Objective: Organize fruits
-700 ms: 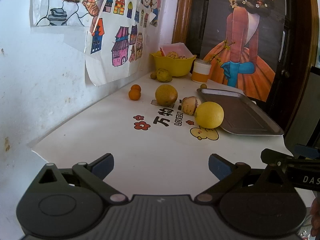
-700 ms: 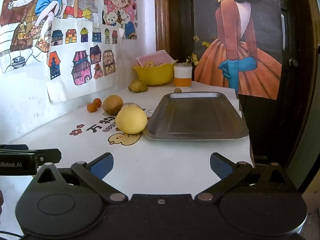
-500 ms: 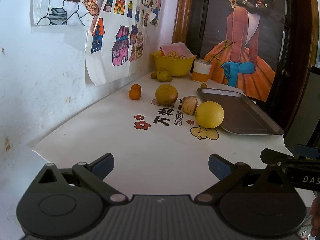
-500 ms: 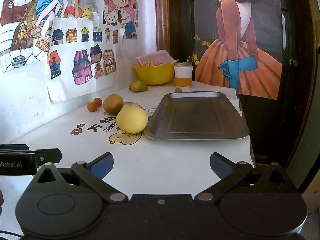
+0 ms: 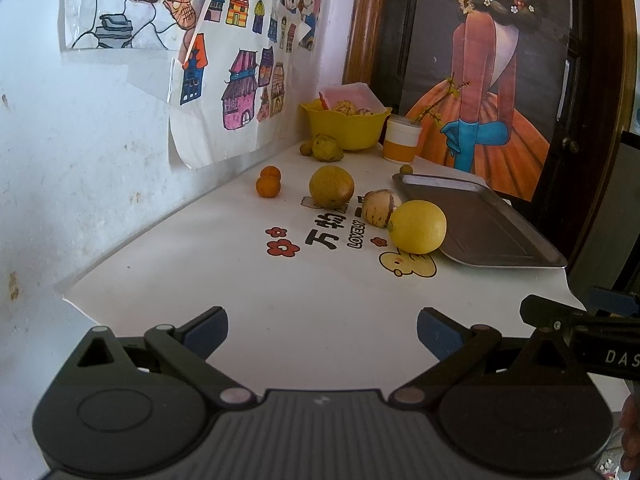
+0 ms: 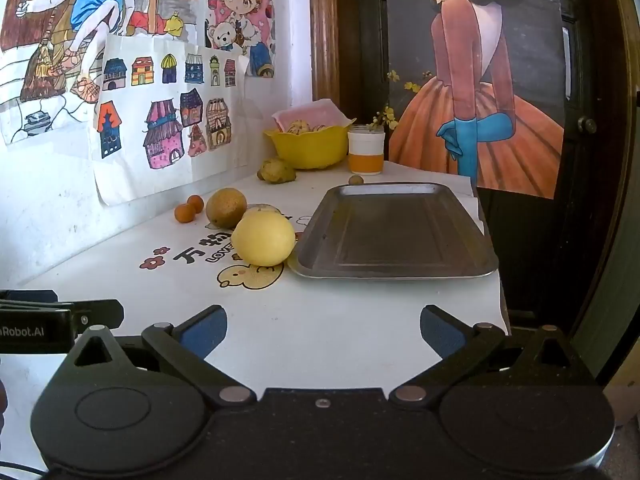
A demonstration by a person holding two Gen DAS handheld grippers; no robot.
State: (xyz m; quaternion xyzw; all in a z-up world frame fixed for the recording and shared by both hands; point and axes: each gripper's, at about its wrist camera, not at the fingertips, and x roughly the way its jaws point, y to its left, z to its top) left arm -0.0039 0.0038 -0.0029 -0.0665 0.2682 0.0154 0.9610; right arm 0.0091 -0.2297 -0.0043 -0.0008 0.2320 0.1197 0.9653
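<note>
A large yellow fruit (image 6: 263,238) sits on the white table (image 6: 320,320) just beside the near left corner of the bare metal tray (image 6: 394,232), with a striped pale fruit (image 5: 382,207), a brownish round fruit (image 5: 331,186) and two small orange ones (image 5: 268,182) farther left toward the wall. At the far end stand a yellow bowl (image 5: 346,130) (holding more fruit) and a white and orange cup (image 5: 401,144). Near the table's front edge the left gripper (image 5: 322,330) and right gripper (image 6: 323,330) hover side by side, fingers spread wide and grasping nothing.

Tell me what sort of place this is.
Probably a room in a home: hand-coloured children's drawings taped to the wall, a wooden door frame, and a white table with loose fruit.
</note>
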